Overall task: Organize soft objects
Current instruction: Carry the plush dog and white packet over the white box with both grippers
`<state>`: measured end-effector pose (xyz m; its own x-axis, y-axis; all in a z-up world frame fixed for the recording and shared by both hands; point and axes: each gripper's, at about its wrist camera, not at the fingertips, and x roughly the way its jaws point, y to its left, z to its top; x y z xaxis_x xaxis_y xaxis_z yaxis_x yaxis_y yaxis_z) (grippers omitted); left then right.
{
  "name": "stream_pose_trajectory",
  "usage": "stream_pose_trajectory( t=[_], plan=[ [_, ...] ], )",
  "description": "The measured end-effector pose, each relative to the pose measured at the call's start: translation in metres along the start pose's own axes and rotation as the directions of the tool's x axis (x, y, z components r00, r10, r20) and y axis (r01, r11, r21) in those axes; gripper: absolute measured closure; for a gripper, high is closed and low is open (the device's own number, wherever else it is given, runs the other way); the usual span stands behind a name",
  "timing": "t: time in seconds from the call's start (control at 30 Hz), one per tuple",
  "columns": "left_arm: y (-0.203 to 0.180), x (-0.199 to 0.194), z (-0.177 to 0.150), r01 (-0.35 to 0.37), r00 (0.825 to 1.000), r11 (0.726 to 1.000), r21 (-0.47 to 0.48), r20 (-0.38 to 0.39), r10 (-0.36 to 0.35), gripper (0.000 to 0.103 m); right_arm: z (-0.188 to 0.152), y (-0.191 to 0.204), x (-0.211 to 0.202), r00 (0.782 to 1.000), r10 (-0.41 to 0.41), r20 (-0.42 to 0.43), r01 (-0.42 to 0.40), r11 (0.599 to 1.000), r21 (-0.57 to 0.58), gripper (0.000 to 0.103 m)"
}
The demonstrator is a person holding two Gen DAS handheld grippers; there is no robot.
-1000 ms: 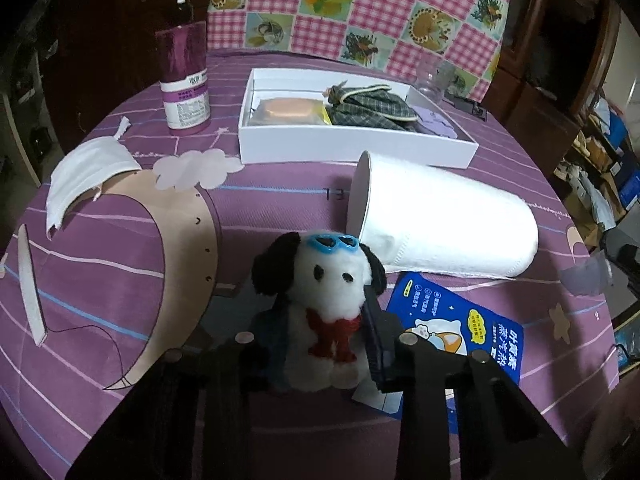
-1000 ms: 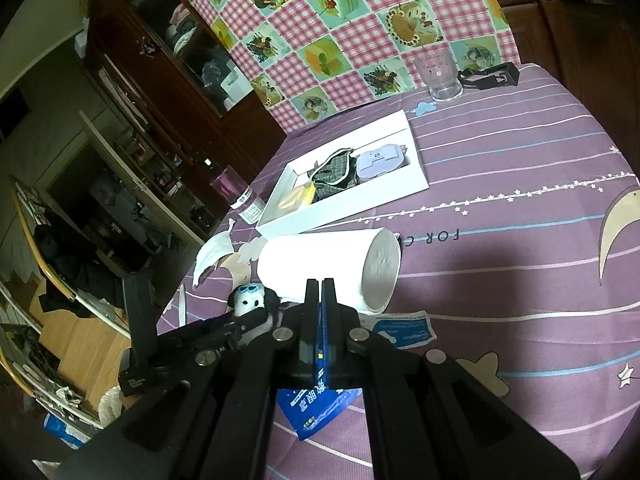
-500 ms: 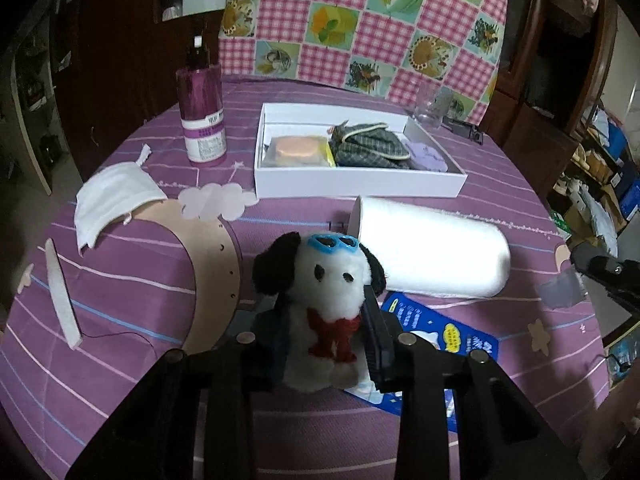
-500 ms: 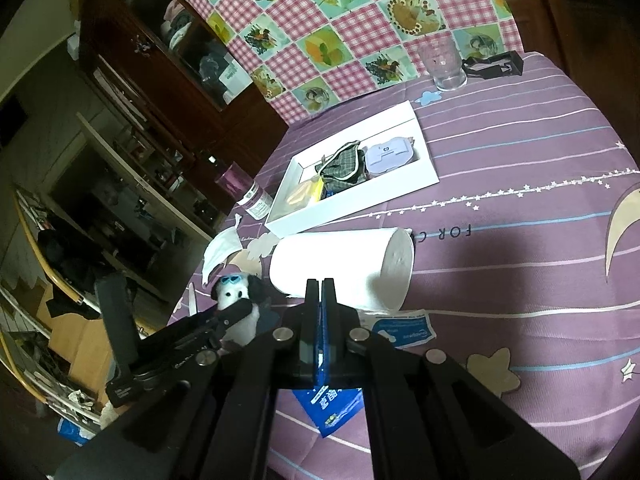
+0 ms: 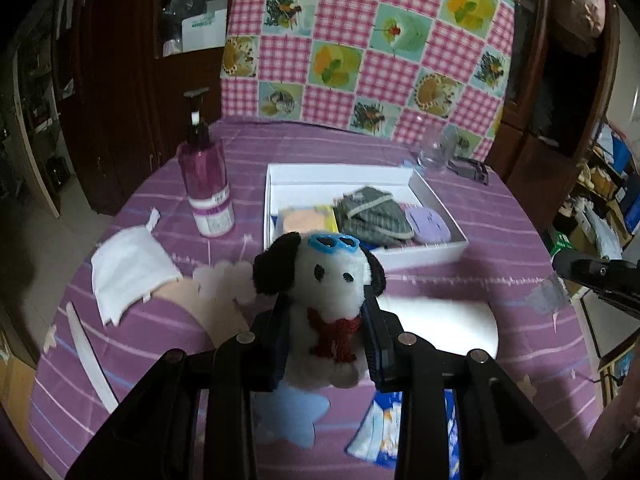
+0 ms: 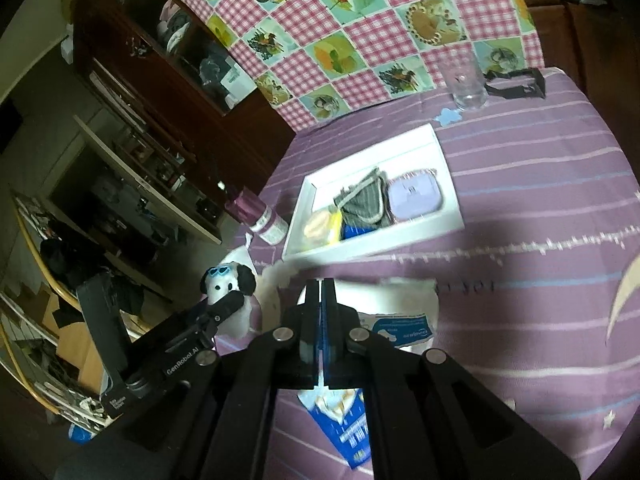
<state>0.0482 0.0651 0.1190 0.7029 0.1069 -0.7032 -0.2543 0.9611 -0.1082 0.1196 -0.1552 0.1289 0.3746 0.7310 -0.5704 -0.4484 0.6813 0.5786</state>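
Plush transfer toward white tray point(image 5: 420, 255)

My left gripper point(image 5: 326, 332) clamps the plush dog point(image 5: 326, 300) at its torso, lifted, with the tray just ahead. My right gripper point(image 6: 322, 312) is closed and empty. Risk: soft fur compresses, so the dog may slip out.
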Motion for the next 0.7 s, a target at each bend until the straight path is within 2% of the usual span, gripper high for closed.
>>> stream_pose_trajectory(
  t=[0.17,0.4,0.6,0.7],
  plan=[
    [-0.003,0.019,0.020,0.003,1.000,1.000,-0.011,0.006,-0.003,0.073,0.029,0.003,0.024,0.999,0.034,0.002,-0.034,0.999,0.004,0.101],
    [-0.001,0.063,0.044,-0.004,1.000,0.999,-0.053,0.010,0.004,0.073,0.058,-0.001,0.076,0.997,0.068,-0.038,-0.068,0.998,0.013,0.101],
    [0.011,0.105,0.049,0.018,1.000,0.994,-0.108,-0.008,-0.019,0.073,0.076,-0.017,0.119,0.995,0.080,-0.067,-0.076,0.995,0.061,0.101],
    [0.018,0.120,0.047,0.003,1.000,0.992,-0.124,-0.018,-0.005,0.073,0.082,-0.024,0.147,0.985,0.134,-0.109,-0.123,0.987,0.104,0.101]
  ],
)
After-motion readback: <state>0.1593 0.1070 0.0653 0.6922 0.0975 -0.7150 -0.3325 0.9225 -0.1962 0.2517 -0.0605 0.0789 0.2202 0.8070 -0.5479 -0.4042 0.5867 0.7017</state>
